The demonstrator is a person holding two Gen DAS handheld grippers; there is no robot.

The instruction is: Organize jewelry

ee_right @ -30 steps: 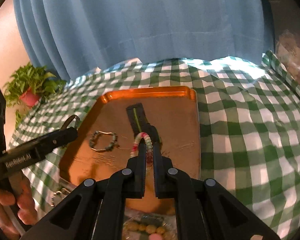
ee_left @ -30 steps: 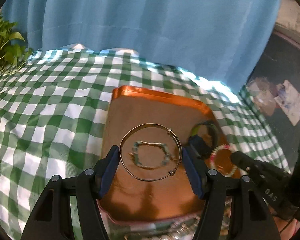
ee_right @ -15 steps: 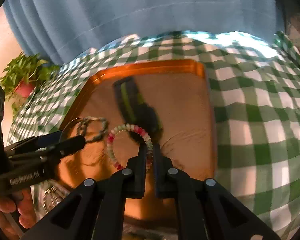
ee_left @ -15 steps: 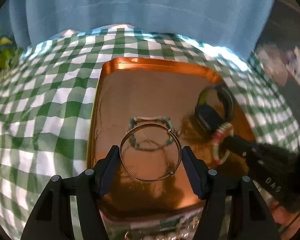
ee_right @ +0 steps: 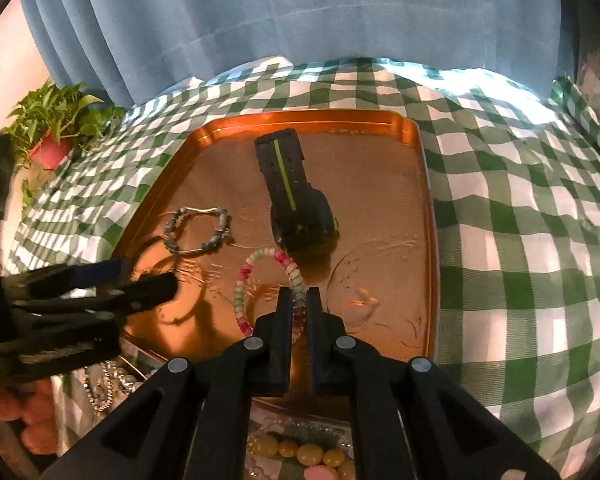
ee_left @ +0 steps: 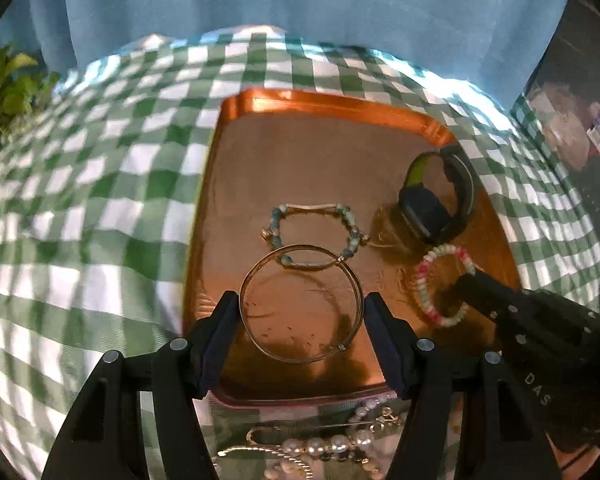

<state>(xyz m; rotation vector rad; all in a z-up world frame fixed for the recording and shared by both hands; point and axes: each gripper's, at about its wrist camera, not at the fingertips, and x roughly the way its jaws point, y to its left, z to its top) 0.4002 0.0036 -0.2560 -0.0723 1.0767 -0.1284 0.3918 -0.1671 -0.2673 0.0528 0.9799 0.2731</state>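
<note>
Legibly, "DAS" on the right gripper [ee_left: 466, 280] (fingers clamped on beaded bracelet [ee_right: 260, 276]); left gripper [ee_left: 300, 316] fingers clamped on bangle [ee_left: 300, 304].

blue curtain [ee_right: 300, 20], checked tablecloth [ee_right: 520, 240], potted plant [ee_right: 56, 128]

Left gripper [ee_left: 300, 320]: clamps gold bangle [ee_left: 300, 303] above copper tray [ee_left: 340, 108]
Tray: blue-bead bracelet [ee_left: 312, 232], black watch [ee_left: 436, 200], pink-and-white bracelet [ee_left: 440, 284]

White letters "DAS" on the black body of the right gripper [ee_left: 466, 282] (the only legible marking)
</note>
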